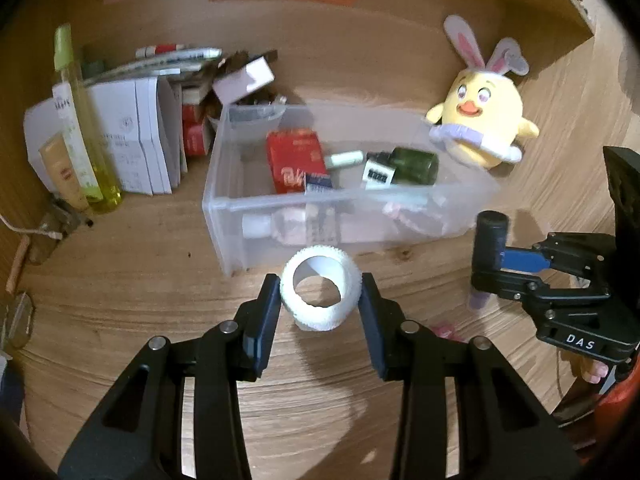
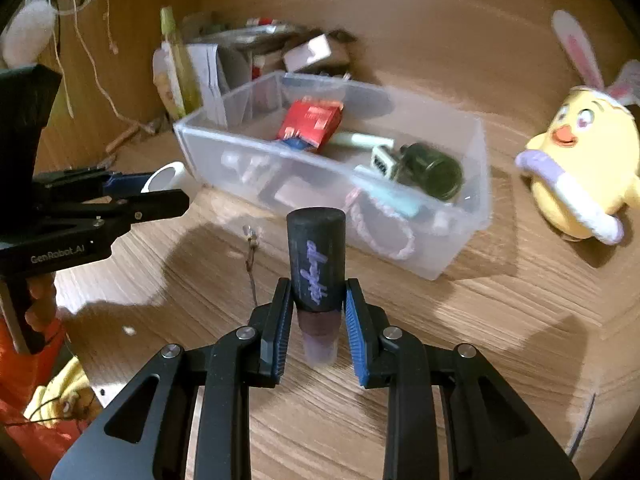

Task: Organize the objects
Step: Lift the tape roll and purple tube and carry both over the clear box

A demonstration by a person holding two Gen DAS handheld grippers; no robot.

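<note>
With left gripper (image 1: 320, 300) clamped on white ribbed tape roll (image 1: 318, 288) and right gripper (image 2: 316, 316) clamped on black-capped purple tube (image 2: 316, 264), judged best cleared over near wall of clear plastic bin (image 1: 224, 216) before release.

White ribbed ring (image 1: 318, 294), black purple-lettered tube (image 2: 316, 256)

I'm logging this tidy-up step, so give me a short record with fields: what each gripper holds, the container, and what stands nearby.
left gripper: shut on white tape roll
right gripper: shut on dark tube with purple lettering
container: clear plastic bin, holding red box and dark green bottle
nearby: yellow chick plush with bunny ears, right of bin
surface: wooden desk
</note>
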